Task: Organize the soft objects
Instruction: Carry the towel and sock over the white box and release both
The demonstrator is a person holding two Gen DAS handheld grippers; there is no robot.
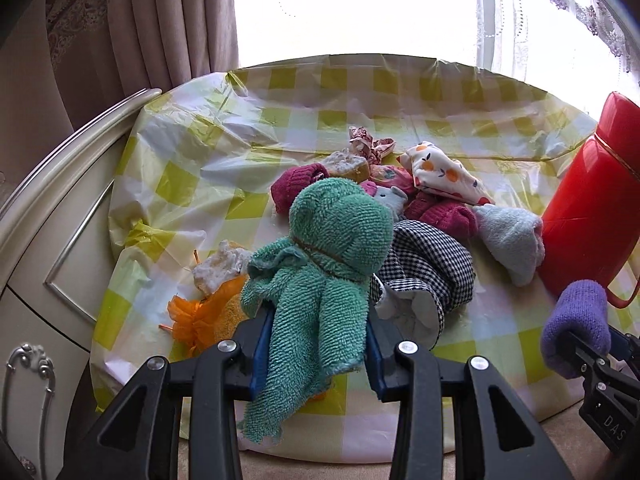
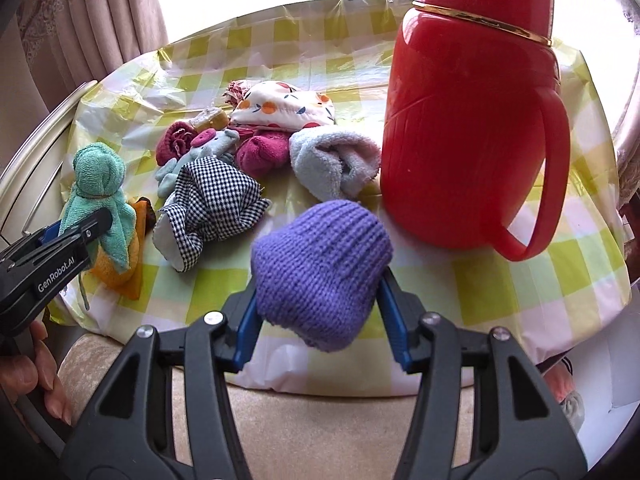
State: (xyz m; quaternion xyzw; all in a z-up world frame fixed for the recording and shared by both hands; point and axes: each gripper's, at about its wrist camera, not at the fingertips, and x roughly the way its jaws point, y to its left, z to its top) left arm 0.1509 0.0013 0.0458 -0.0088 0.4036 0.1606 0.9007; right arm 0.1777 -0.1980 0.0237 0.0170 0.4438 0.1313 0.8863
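My left gripper (image 1: 316,344) is shut on a green towel doll (image 1: 324,256), held above the table's near left; it also shows in the right wrist view (image 2: 100,184). My right gripper (image 2: 320,312) is shut on a purple knitted roll (image 2: 320,264), held above the near edge; the roll also shows in the left wrist view (image 1: 576,328). On the checked tablecloth (image 1: 192,184) lies a pile: a black-and-white checked cloth (image 1: 428,272), magenta knits (image 1: 440,212), a pale blue towel roll (image 1: 512,236), a fruit-print pouch (image 1: 444,172) and a grey mouse toy (image 2: 216,146).
A tall red thermos jug (image 2: 468,120) stands at the right of the table. An orange mesh bag (image 1: 200,320) and a sponge piece (image 1: 220,268) lie at the near left. A cream cabinet (image 1: 44,240) is on the left, with curtains (image 1: 140,20) and a window behind.
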